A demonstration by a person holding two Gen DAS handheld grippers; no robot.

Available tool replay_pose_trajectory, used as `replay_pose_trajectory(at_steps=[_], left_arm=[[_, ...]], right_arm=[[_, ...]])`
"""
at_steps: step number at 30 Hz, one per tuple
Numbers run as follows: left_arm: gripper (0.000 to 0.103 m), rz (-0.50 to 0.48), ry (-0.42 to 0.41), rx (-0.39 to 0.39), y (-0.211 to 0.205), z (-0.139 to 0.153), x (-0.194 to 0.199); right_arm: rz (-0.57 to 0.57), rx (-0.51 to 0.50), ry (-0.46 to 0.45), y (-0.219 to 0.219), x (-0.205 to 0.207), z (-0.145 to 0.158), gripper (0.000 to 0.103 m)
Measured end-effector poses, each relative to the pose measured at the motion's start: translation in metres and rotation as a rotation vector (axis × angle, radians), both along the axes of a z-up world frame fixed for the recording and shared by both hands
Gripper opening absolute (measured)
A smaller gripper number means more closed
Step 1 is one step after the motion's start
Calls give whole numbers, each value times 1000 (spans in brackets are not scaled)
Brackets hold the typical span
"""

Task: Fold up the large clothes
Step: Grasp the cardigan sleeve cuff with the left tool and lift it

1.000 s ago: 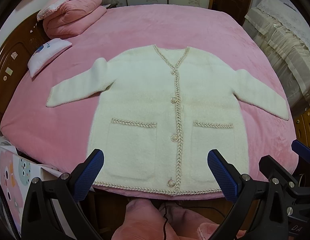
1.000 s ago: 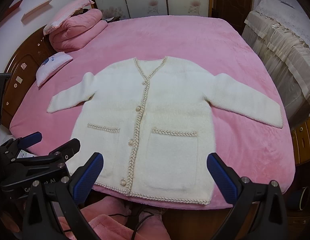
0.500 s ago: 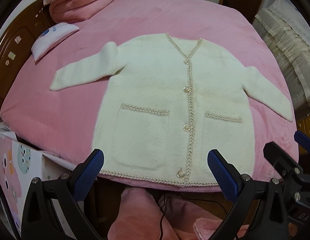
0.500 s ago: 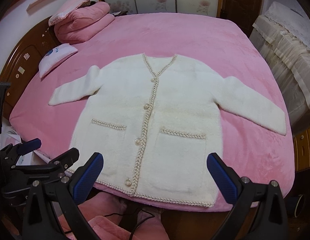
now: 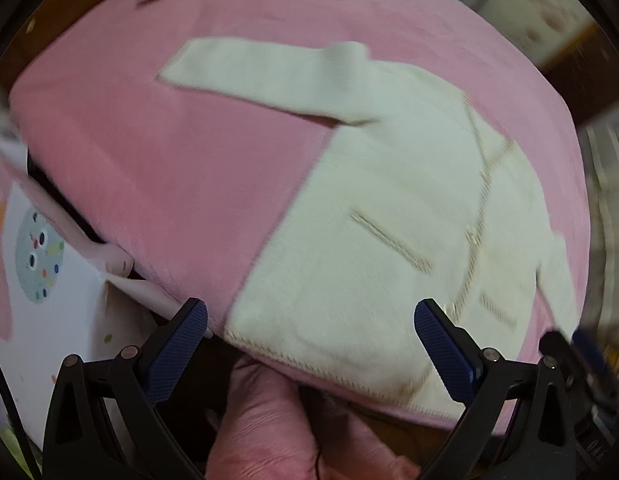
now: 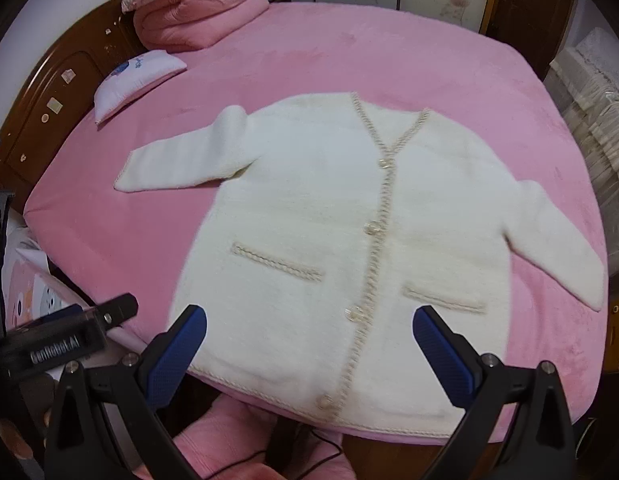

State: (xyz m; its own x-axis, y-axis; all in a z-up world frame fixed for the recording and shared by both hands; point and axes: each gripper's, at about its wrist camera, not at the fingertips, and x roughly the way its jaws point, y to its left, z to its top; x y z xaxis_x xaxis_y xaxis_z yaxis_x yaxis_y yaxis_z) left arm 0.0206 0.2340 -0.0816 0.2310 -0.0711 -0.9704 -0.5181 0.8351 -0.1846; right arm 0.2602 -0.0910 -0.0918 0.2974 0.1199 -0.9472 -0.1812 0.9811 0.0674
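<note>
Most of what I see is the pink bed (image 6: 389,60), a broad soft surface that gives a big garment room to lie open. On it the cream cardigan (image 6: 309,240) is spread face up with its front buttoned, hem at the near edge and neckline away from me, which I judge is the flat start a fold needs. Both sleeves lie out to the sides on the cover; the sleeve on my left (image 5: 269,76) angles away from the body, so it looks free to be brought across. At the far left corner sit a folded pink quilt (image 6: 197,12) and a small white pillow (image 6: 137,80), well apart from the garment and out of the way. My left gripper (image 5: 309,344) is spread wide and holds nothing, hovering at the near left corner of the hem, its view blurred. My right gripper (image 6: 309,348) is equally wide and empty, poised over the lower front near the button line. Neither touches the fabric, so I judge the folding not yet begun, with 2 empty tools placed to take the near edge or a sleeve.
</note>
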Motion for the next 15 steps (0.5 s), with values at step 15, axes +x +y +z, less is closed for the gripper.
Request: replay_pose_trajectory(at_steps=[15], left_arm=[[91, 631, -138, -230, 291, -145, 108]], right_arm=[[-45, 133, 73, 159, 123, -120, 103]])
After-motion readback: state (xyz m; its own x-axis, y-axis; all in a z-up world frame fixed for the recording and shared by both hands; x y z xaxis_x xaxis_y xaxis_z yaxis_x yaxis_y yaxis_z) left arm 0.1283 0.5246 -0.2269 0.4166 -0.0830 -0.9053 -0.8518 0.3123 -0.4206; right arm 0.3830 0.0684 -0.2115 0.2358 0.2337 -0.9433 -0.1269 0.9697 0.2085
